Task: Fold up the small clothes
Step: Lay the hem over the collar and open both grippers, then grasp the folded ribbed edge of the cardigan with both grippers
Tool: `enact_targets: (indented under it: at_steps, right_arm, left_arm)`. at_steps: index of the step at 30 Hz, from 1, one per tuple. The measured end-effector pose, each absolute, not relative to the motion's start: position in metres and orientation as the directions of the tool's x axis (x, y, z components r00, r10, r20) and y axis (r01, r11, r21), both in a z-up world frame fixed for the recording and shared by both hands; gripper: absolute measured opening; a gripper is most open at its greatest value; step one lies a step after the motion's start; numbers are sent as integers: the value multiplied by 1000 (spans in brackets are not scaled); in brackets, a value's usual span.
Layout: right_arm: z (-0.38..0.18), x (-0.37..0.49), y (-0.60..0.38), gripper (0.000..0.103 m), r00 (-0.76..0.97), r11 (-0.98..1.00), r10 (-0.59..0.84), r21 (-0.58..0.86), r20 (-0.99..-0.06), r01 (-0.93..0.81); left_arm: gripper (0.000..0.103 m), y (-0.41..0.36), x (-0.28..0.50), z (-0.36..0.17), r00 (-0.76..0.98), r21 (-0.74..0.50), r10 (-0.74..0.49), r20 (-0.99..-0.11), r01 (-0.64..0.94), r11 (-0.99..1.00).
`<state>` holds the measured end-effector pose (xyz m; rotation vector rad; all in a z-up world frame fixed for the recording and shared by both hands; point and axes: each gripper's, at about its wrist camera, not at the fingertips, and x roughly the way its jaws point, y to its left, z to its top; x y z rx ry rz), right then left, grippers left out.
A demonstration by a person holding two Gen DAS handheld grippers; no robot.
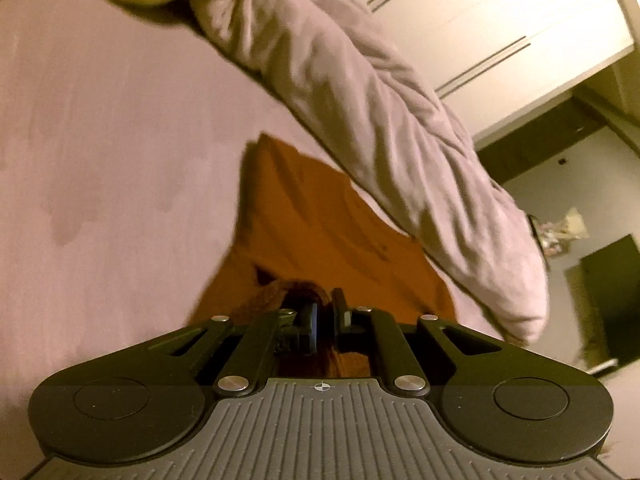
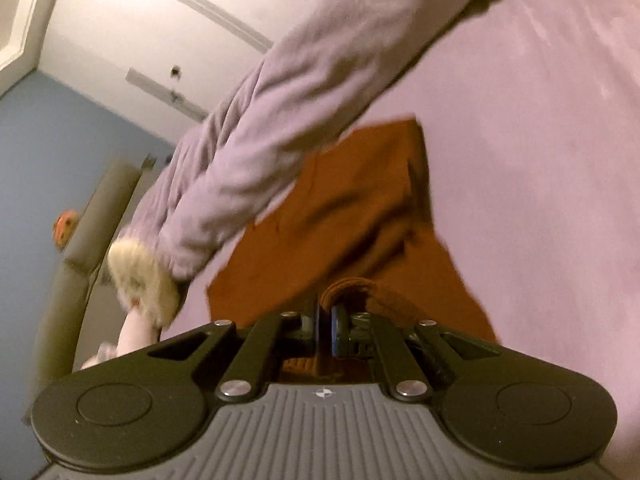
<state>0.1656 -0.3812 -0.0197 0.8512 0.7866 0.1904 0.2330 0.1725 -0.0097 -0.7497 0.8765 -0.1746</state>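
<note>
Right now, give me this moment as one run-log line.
left gripper: shut on orange garment | right gripper: shut on orange garment | garment: over pink bedsheet | fold: unfinished

A small garment (image 1: 320, 224) lies on a bed sheet (image 1: 112, 152), its near edge pinched in both the left gripper (image 1: 325, 316) and right gripper (image 2: 325, 320), with a rumpled blanket (image 1: 380, 120) lying just behind it.
</note>
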Motion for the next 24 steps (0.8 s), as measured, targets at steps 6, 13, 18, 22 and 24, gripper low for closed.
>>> enact_targets:
  at_steps: [6,13,18,22,24]
  right_arm:
    - [-34,194,-373,30,749,762,307,623,-586,175]
    - [-37,181,-363,52,722,936,235,353,-651,13]
    - [-39,187,-345,51,699,960,244,269,-672,-76]
    - [-43,203,-328,47,681,969,242,213,-692,-127]
    - [-46,211,-324,47,675,970,239,201,-698,-136]
  left_arm:
    - [43,167,241,-24,646,-532,-338,-684,-125,837]
    - [73,180,231,-45,635,-546,-411,-654,-21,837]
    - [76,159,245,-51,582,-523,-470,-663,89,848]
    - [74,138,262,-56,532,-469,-462,-710,132,873]
    - [61,135,267,-62,515,-471,-458,-724,116,874]
